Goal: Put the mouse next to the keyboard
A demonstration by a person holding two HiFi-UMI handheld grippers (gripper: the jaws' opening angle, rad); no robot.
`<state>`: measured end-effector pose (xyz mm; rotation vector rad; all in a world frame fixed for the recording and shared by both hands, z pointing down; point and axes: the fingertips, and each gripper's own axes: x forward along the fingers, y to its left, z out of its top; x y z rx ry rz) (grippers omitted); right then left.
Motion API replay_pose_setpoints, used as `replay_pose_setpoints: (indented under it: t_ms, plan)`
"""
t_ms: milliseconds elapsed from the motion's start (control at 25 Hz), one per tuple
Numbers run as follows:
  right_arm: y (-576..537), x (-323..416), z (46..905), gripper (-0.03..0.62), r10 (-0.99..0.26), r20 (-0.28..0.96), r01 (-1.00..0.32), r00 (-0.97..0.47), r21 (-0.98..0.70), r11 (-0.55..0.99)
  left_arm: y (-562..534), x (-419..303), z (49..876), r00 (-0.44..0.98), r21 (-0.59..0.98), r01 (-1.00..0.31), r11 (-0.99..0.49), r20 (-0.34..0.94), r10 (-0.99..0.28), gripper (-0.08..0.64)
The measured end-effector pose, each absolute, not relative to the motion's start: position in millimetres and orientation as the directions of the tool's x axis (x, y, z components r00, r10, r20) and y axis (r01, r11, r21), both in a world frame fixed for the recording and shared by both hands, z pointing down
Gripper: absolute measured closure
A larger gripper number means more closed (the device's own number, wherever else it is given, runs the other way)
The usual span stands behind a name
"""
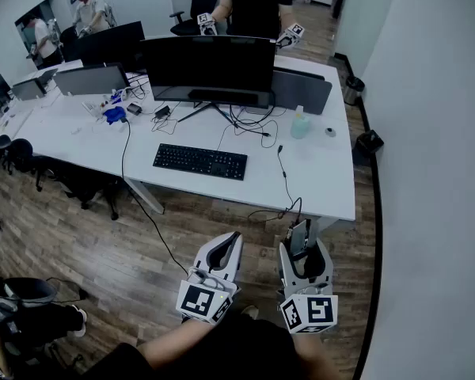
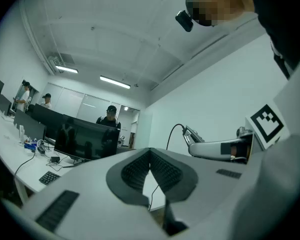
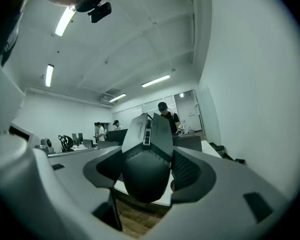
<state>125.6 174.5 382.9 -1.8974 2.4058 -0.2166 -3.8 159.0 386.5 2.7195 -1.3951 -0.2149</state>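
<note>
A dark grey mouse (image 1: 299,238) stands upright between the pads of my right gripper (image 1: 303,248), which is shut on it above the wooden floor in front of the desk. The right gripper view shows the mouse (image 3: 145,154) filling the gap between the jaws of the right gripper (image 3: 149,152). Its black cable (image 1: 285,182) runs up over the desk edge. The black keyboard (image 1: 199,161) lies on the white desk (image 1: 332,182), below the monitor. Beside the right one, my left gripper (image 1: 231,241) is shut on nothing. In the left gripper view, the left gripper (image 2: 150,151) has its pads meeting, with the keyboard (image 2: 50,177) far off.
A wide black monitor (image 1: 210,66) stands behind the keyboard, with a small bottle (image 1: 300,123) to its right. A person (image 1: 253,2) with grippers stands behind the desk. A white wall (image 1: 435,172) closes the right side. Dark chairs (image 1: 16,155) sit at the left.
</note>
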Motion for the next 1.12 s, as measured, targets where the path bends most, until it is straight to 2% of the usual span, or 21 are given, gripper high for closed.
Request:
replay_pose_setpoints:
  t_ms: [440, 760, 1120]
  plan:
    - [180.2, 144.9, 377.3, 0.288, -0.955, 0.001, -0.948, -0.296, -0.120, 0.294, 165.6, 8.2, 396.8, 0.523, 0.130, -0.839, -0.528, -0.073, -0.849, 0.546]
    - [155.9, 159.2, 390.6, 0.288, -0.961, 0.032, -0.952, -0.274, -0.147, 0.267, 146.2, 14.2, 407.2, 0.520, 0.168, -0.836, -0.522, -0.063, -0.852, 0.546]
    - [91.1, 155.1, 398.2, 0.288, -0.973, 0.060, -0.965, -0.223, -0.155, 0.212, 73.7, 13.6, 412.1, 0.566, 0.207, -0.798, -0.566, -0.063, -0.822, 0.546]
